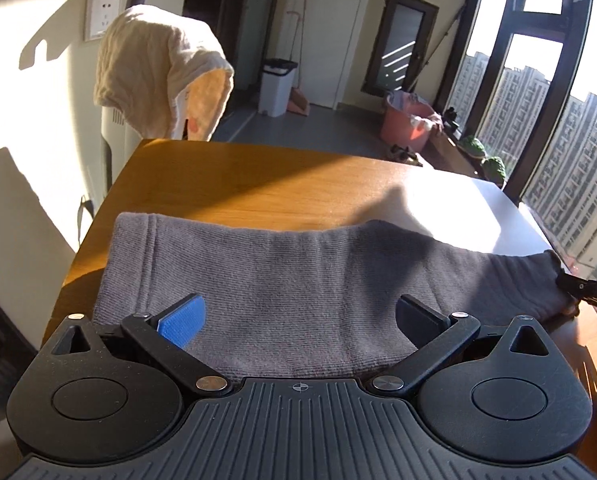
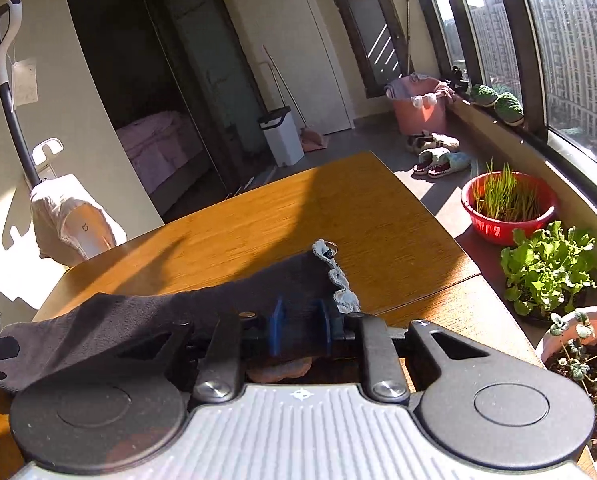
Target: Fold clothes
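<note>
A grey knit garment (image 1: 282, 280) lies across the near part of the wooden table (image 1: 258, 176). My left gripper (image 1: 300, 316) is open and hovers over the garment's near edge, blue pad (image 1: 182, 320) on the left finger. In the right wrist view the garment (image 2: 170, 316) looks dark, with a pale frilled hem (image 2: 338, 280). My right gripper (image 2: 300, 326) is shut on the garment's end and holds it raised off the table. The right gripper's tip also shows at the far right of the left wrist view (image 1: 586, 290).
A cream towel (image 1: 158, 68) hangs over an appliance beyond the table's far left corner. A vacuum handle (image 2: 6, 80) stands by the wall. A red bowl of grass (image 2: 506, 208) and potted plants (image 2: 546, 264) sit along the window on the right. A pink bucket (image 1: 406, 120) is on the floor.
</note>
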The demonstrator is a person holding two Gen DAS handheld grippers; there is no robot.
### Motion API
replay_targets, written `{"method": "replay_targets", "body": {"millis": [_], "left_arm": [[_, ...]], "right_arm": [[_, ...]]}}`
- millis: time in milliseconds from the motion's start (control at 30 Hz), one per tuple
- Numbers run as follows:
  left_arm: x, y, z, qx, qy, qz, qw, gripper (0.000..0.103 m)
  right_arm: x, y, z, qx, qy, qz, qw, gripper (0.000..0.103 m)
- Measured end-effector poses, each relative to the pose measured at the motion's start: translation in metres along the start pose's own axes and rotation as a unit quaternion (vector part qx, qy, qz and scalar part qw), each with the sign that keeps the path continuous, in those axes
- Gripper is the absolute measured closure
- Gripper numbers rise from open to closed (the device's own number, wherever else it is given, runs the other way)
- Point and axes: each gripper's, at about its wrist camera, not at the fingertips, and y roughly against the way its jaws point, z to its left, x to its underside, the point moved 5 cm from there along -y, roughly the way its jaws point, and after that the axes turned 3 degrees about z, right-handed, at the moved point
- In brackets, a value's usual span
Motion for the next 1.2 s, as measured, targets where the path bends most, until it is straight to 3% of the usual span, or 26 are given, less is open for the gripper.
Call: {"method": "replay_targets", "body": {"millis": [67,200,300,333,367,433,500,600,633,700,800,900,1033,1200], "left_arm": [[-0.007,0.008,-0.029,0.019,-0.028,-0.023,0.9992,0.000],[-0.013,0.020,-0.102,0.092,-0.086,-0.061,0.9901,0.000],[-0.007,0.003,-0.147,0.148,-0.094,-0.028,0.9842,0.005],[-0.004,-0.007,-0.160,0.158,-0.096,-0.014,0.9827,0.017],[0.000,-0.018,-0.172,0.159,-0.100,0.001,0.9822,0.030],[0.008,-0.040,-0.190,0.150,-0.106,0.029,0.9824,0.034],[0.018,-0.058,-0.198,0.137,-0.102,0.051,0.9840,0.033],[0.028,-0.069,-0.202,0.126,-0.110,0.052,0.9845,0.024],[0.030,-0.070,-0.203,0.124,-0.120,0.049,0.9839,0.019],[0.036,-0.070,-0.207,0.119,-0.136,0.046,0.9824,0.012],[0.040,-0.069,-0.210,0.119,-0.143,0.045,0.9815,0.008],[0.039,-0.068,-0.207,0.125,-0.135,0.048,0.9818,0.008],[0.038,-0.065,-0.204,0.129,-0.128,0.050,0.9821,0.008],[0.038,-0.061,-0.203,0.137,-0.117,0.049,0.9825,0.006]], "right_arm": [[0.000,0.002,0.002,0.006,0.007,-0.002,1.000,0.084],[0.001,0.005,0.002,0.007,0.015,-0.002,1.000,0.082],[-0.001,0.007,-0.003,-0.003,0.017,0.007,1.000,0.082],[-0.002,0.009,-0.005,-0.004,0.020,0.010,1.000,0.082],[-0.003,0.012,-0.008,-0.003,0.023,0.011,1.000,0.082],[-0.004,0.017,-0.017,0.029,0.034,0.012,0.999,0.071],[-0.003,0.020,-0.032,0.061,0.039,0.016,0.997,0.067],[-0.006,0.029,-0.047,0.056,0.014,0.009,0.998,0.070],[-0.009,0.033,-0.048,0.047,0.008,0.003,0.999,0.075],[-0.014,0.038,-0.040,0.013,0.004,-0.007,1.000,0.077],[-0.013,0.032,-0.029,-0.040,-0.012,0.011,0.999,0.077],[0.000,0.014,-0.025,-0.015,0.003,0.039,0.999,0.074],[-0.001,0.024,-0.031,0.001,-0.020,0.023,1.000,0.073],[0.005,0.029,-0.043,-0.024,-0.100,0.033,0.994,0.070]]}}
